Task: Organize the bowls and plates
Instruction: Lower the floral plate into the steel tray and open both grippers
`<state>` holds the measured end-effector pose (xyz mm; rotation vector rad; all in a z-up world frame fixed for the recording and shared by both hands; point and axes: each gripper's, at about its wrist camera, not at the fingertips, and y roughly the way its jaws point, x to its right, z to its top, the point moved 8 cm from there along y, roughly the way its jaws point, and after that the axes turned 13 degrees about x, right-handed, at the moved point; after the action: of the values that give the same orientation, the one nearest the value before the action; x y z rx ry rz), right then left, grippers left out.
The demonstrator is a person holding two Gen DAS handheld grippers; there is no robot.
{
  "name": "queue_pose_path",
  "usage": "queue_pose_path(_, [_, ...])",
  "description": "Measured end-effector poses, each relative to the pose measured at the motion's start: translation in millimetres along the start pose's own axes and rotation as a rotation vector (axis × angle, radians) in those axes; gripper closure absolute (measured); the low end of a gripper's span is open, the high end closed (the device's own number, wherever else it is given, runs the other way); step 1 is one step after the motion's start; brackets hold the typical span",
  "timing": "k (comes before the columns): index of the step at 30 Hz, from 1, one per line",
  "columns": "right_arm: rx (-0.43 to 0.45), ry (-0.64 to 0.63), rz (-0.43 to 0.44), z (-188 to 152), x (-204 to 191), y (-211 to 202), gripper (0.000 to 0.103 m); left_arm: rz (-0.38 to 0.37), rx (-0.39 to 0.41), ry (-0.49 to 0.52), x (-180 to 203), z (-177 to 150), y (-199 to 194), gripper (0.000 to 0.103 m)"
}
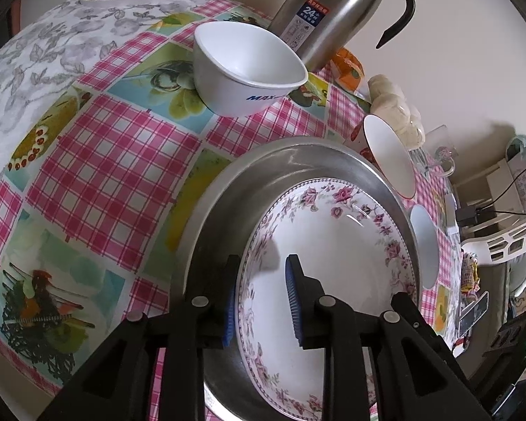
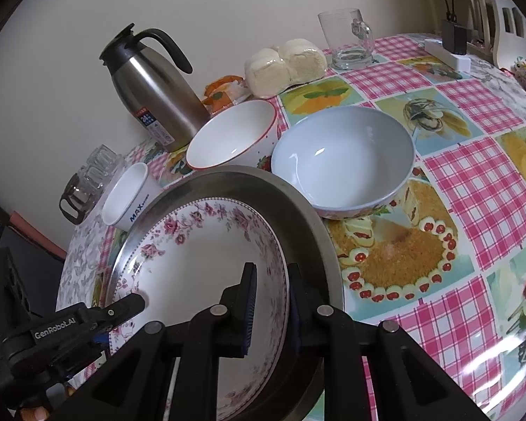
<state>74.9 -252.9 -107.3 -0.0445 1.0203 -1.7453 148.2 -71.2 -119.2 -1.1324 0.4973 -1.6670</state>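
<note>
**A:** What do the left tongs (image 1: 263, 259) do?

**B:** I see them a little apart. The rim of the white deep plate with pink roses on its border (image 1: 333, 245) stands between the blue ribbed pads (image 1: 292, 294), but they do not press on it.

**A:** And the right tongs (image 2: 271, 268)?

**B:** Nearly together, clamped on the opposite rim of the same plate. One pad is inside the plate, the other between the plate and the raised rim of the tray.

**A:** Where is the plate?

**B:** It lies in the round dull steel tray (image 1: 221, 210), on the counter (image 1: 105, 147) with its glossy pink-checked cloth.

**A:** Other dishes?

**B:** A small white bowl with blue letters (image 1: 249, 66) stands beyond the tray. A wide pale blue glazed bowl (image 2: 343, 161) touches the tray's far rim. A white bowl with a thin red rim (image 2: 228, 137) is tilted just beside it, near a brushed steel jug with a black handle (image 2: 157, 94).
</note>
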Motion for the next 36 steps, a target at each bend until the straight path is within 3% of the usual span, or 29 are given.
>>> queue_pose_path(16, [-0.004,-0.051,-0.019,-2.3,-3.1,2.7,0.084,0.028,0.011,-0.009,-3.9,1.4,-2.6,0.076])
queue_pose_path(36, [0.010,-0.065,-0.025,9.1,-0.6,-6.8,0.083,0.080,0.046,0.062,0.5,7.7,-11.3,0.071])
